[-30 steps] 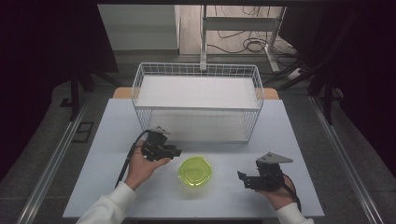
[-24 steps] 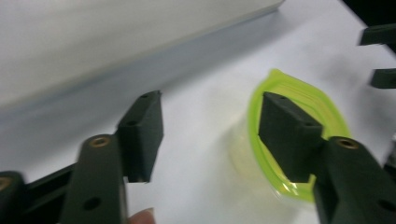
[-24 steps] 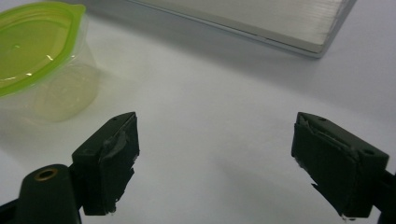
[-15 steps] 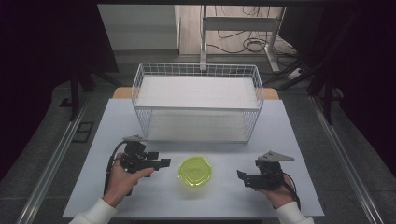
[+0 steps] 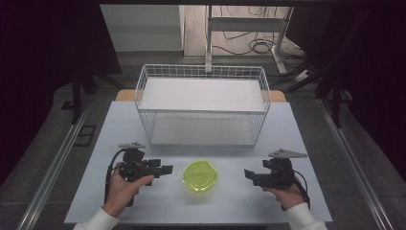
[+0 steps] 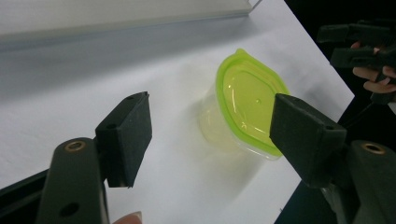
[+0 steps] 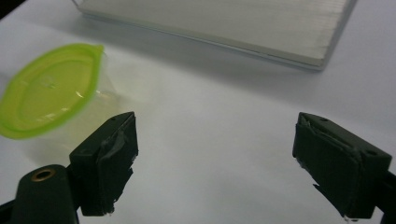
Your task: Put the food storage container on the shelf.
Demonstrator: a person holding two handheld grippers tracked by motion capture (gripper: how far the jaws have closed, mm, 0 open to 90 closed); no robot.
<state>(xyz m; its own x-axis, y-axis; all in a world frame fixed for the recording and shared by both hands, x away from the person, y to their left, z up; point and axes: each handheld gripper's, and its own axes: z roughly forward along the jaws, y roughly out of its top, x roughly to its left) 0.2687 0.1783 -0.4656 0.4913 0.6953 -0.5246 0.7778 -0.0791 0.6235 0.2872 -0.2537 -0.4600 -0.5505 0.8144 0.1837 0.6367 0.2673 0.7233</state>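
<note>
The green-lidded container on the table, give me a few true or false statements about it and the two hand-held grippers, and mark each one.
1. The green-lidded container stands on the table between the two hand-held grippers. True.
2. The left hand-held gripper is clamped on the container. False: its jaws have just been opening, stand wide and hold nothing, with the container apart from them.
3. The container sits inside the wire basket. False: it stands on the table in front of the basket.
4. The right hand-held gripper is open and holds nothing. True.
5. The container's lid is off. False: the green lid is on it.
</note>
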